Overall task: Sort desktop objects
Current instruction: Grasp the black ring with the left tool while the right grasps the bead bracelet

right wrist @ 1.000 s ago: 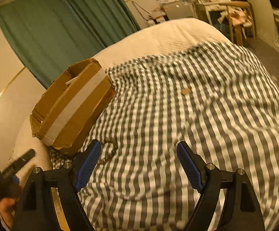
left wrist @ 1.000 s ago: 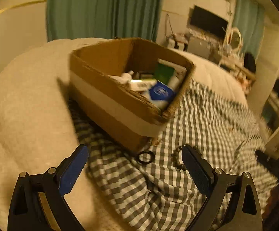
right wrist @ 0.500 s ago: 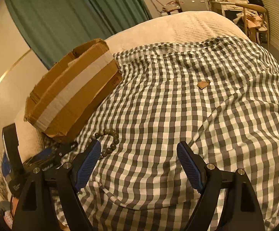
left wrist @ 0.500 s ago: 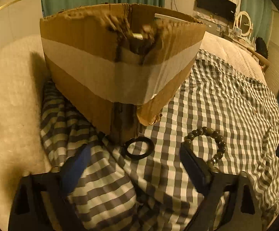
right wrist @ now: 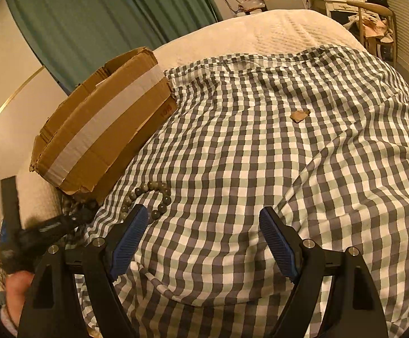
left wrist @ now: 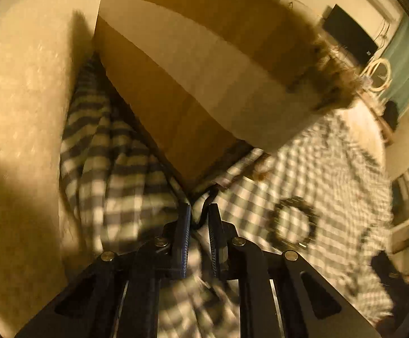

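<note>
In the left wrist view my left gripper [left wrist: 200, 211] is shut on a thin black ring [left wrist: 209, 197], low on the checked cloth at the near corner of the taped cardboard box [left wrist: 204, 84]. A bead bracelet [left wrist: 313, 219] lies on the cloth just right of it, blurred. The right wrist view shows the box [right wrist: 105, 138] at the left and the bracelet [right wrist: 153, 186] by my right gripper's left fingertip. My right gripper [right wrist: 203, 214] hangs open above the cloth, holding nothing. The left gripper [right wrist: 49, 226] shows at the box corner, held by a hand [right wrist: 15, 281].
The grey-and-white checked cloth [right wrist: 260, 155] covers a white mattress [right wrist: 274, 31]. A small cardboard scrap [right wrist: 299, 115] lies on the cloth to the right. A wooden chair [right wrist: 373, 19] and cluttered furniture stand past the bed's far right edge. Green curtains hang behind the box.
My left gripper has dropped to the cloth at the box corner and shut on the black ring. The right gripper has stayed open and barely shifted.
</note>
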Action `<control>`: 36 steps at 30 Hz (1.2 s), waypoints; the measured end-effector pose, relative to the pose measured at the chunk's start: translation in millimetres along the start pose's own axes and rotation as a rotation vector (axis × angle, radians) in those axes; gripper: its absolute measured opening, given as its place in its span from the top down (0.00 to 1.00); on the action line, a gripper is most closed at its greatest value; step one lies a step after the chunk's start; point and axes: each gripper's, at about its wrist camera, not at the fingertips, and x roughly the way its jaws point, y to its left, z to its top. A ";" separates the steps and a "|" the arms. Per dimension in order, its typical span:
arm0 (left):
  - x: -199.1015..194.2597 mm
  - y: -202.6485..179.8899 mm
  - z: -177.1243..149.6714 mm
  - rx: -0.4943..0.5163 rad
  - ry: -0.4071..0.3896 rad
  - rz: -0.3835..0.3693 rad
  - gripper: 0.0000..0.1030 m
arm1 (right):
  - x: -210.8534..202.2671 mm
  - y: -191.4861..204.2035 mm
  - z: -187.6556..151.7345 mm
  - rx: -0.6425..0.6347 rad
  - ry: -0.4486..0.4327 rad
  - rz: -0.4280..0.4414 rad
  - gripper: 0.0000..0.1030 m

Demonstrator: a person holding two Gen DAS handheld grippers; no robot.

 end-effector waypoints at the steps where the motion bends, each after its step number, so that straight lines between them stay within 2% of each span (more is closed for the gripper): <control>1: -6.2 -2.1 -0.3 0.012 -0.018 -0.002 0.87 | 0.2 1.2 -0.2 -0.008 0.001 -0.002 0.21; 4: -22.4 -14.1 -0.8 0.094 -0.071 0.023 0.88 | 2.6 5.3 -2.2 -0.031 0.011 -0.013 0.21; 6: -28.7 -21.0 0.8 0.138 -0.089 0.018 0.92 | 4.0 8.0 -3.2 -0.042 0.020 -0.011 0.21; 9: -29.0 -27.6 0.5 0.179 -0.082 0.012 0.92 | 6.2 15.8 -2.8 -0.074 0.025 0.001 0.21; 13: -3.0 -19.9 -1.2 0.198 -0.043 0.032 0.88 | 13.9 31.2 -5.7 -0.144 0.044 -0.013 0.21; 16: 19.2 -18.4 -0.8 0.188 0.003 0.049 0.75 | 18.7 35.1 -9.4 -0.155 0.072 -0.020 0.21; 18: 30.7 -14.9 -2.1 0.163 0.004 0.042 0.49 | 19.8 35.7 -11.1 -0.153 0.081 -0.026 0.21; 19: 35.5 -13.6 -2.4 0.159 0.009 0.036 0.44 | 20.6 35.8 -10.7 -0.151 0.084 -0.026 0.21; 23: 44.8 -16.9 -6.3 0.207 0.021 0.027 0.33 | 21.9 34.6 -10.3 -0.154 0.079 -0.028 0.21; 26: 47.5 -17.5 -9.0 0.230 0.029 0.037 0.33 | 22.0 30.9 -11.4 -0.141 0.084 -0.013 0.21; 28: 44.5 -14.2 -8.7 0.220 0.028 0.044 0.46 | 20.6 27.6 -12.7 -0.131 0.087 -0.004 0.21; 29: 43.5 -10.9 -8.0 0.215 0.029 0.064 0.64 | 20.3 26.5 -12.6 -0.123 0.088 -0.002 0.21; 32: 37.9 10.9 -2.6 0.109 0.042 0.038 0.88 | 18.3 23.4 -10.8 -0.103 0.083 0.017 0.21; 33: 35.6 20.5 -1.9 0.054 0.042 0.022 0.92 | 17.6 23.1 -10.7 -0.100 0.082 0.021 0.21; 36: 32.0 35.7 -1.3 -0.042 0.052 -0.014 0.92 | 16.8 22.0 -10.6 -0.097 0.077 0.033 0.21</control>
